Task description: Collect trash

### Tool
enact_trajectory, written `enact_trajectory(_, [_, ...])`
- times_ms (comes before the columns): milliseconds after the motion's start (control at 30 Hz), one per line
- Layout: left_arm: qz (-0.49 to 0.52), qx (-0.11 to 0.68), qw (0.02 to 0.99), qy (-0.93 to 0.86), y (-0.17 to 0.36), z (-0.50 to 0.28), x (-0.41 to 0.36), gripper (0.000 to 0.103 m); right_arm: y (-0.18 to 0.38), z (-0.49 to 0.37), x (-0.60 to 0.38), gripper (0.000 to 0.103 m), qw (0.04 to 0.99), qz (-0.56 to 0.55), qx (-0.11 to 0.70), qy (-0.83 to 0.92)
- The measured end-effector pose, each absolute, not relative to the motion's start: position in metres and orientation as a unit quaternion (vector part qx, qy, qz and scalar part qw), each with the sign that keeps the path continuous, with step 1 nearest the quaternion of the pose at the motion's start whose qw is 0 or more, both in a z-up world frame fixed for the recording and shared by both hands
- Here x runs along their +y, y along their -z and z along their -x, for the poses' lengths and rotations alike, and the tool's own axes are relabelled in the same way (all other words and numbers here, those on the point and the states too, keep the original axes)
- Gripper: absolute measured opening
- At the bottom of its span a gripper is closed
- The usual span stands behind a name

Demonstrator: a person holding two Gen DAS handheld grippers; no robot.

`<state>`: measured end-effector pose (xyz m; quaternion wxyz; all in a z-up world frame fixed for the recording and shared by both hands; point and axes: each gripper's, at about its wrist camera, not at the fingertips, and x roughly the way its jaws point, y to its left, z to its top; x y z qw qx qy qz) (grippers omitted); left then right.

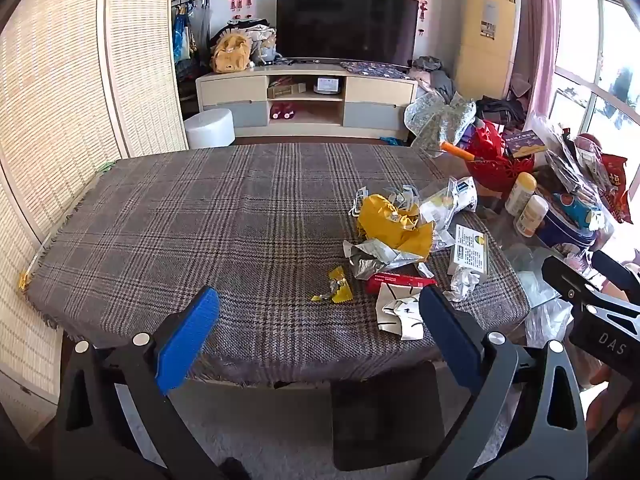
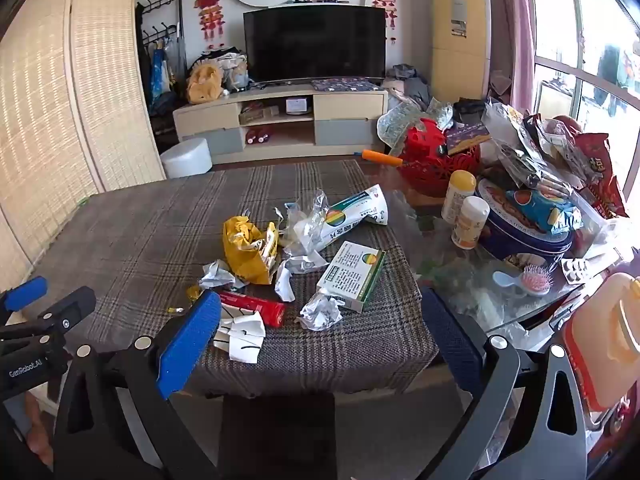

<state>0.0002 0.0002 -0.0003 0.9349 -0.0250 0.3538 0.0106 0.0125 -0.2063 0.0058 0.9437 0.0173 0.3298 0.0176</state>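
A pile of trash lies on the plaid tablecloth [image 1: 180, 216]: a crumpled yellow bag [image 1: 394, 220] [image 2: 248, 248], a red wrapper [image 1: 400, 280] [image 2: 256, 306], a green-and-white box [image 1: 472, 250] [image 2: 352, 276], white crumpled paper [image 2: 320, 312], torn white paper [image 1: 400, 312] [image 2: 240, 334], a small yellow foil wrapper [image 1: 338, 290]. My left gripper [image 1: 320, 320] is open and empty, near the table's front edge, left of the pile. My right gripper [image 2: 320, 320] is open and empty, just before the pile.
On the glass table part at right stand two yellow-capped bottles [image 2: 460, 208], a blue tin [image 2: 524, 228], a red basket [image 2: 436, 160], snack bags and a pink hairbrush [image 2: 536, 280]. A dark chair back [image 1: 384, 412] is below the table edge. A TV stand [image 1: 308, 96] is behind.
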Motion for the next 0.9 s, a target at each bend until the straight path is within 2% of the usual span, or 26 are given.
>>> enact_trajectory(900, [0.027,0.356,0.934,-0.007,0.0002,-0.0047,-0.0041,0.095,-0.0018,-0.0141,-0.2087,0.100,0.942,-0.024,0.335,-0.018])
